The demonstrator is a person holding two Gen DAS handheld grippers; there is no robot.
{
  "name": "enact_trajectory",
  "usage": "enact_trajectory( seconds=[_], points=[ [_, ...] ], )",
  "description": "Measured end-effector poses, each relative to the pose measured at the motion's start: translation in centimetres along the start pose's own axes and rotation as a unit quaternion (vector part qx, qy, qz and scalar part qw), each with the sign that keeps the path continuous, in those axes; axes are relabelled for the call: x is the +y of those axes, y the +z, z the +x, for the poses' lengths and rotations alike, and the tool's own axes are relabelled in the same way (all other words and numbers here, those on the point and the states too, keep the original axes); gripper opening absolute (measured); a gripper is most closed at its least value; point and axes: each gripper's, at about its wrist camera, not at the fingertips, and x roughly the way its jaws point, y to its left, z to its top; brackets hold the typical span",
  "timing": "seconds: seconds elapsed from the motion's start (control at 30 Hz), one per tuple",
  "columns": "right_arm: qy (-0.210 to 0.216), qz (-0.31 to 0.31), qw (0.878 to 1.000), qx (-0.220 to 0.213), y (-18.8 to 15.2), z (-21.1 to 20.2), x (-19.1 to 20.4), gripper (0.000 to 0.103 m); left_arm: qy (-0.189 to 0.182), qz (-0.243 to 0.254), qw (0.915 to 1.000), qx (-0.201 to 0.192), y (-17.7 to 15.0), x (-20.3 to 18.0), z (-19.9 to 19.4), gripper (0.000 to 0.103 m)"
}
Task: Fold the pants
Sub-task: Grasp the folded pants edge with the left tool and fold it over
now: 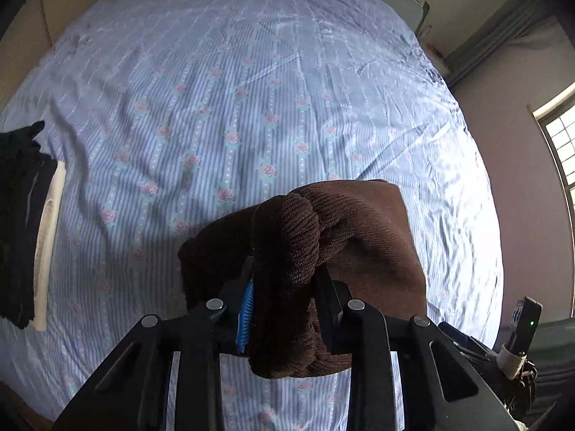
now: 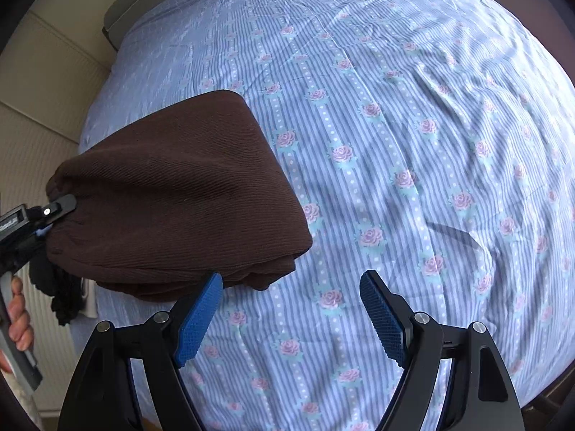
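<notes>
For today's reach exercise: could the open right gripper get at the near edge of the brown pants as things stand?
Probably yes. The right gripper is open and empty, and the brown pants lie just ahead to its left on the bed sheet, nothing between. The left gripper clamps only the far end.

Your brown pants (image 2: 172, 194) are ribbed matt corduroy-like cloth. Beneath them, the striped rose-print bedsheet (image 2: 395, 143) is smooth cloth with a slight sheen. Your right gripper (image 2: 291, 316) pairs textured blue pads (image 2: 197, 323) with matt black plastic.
</notes>
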Motion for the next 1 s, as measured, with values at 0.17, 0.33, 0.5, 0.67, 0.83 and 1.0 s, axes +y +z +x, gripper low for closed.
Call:
enact_trajectory(
  seconds=[0.17,0.33,0.5,0.67,0.83,1.0],
  points=[
    [0.006,-0.026,1.0,-0.003,0.6,0.9,1.4,0.08,0.02,-0.032,0.9985,0.04,-2.7,3.4,2.7,0.037],
    [0.01,-0.04,0.999,0.016,0.5,2.3,2.5,0.08,0.026,-0.061,0.9967,0.047,-4.1,5.3,4.1,0.064],
    [0.009,-0.047,0.999,0.023,-0.4,2.2,2.6,0.08,0.001,-0.086,0.9943,0.064,-4.5,6.5,5.5,0.072],
    [-0.003,-0.052,0.998,0.028,-2.2,1.9,2.4,0.08,-0.043,-0.117,0.9893,0.075,-4.3,6.6,6.5,0.05],
    [-0.011,-0.05,0.997,0.049,-3.5,3.3,1.8,0.08,-0.067,-0.115,0.9898,0.052,-2.9,5.3,3.8,0.036],
    [-0.019,-0.041,0.998,0.049,-3.2,4.6,1.3,0.08,-0.087,-0.082,0.9927,-0.015,-1.0,2.8,-0.9,0.035]
  ],
)
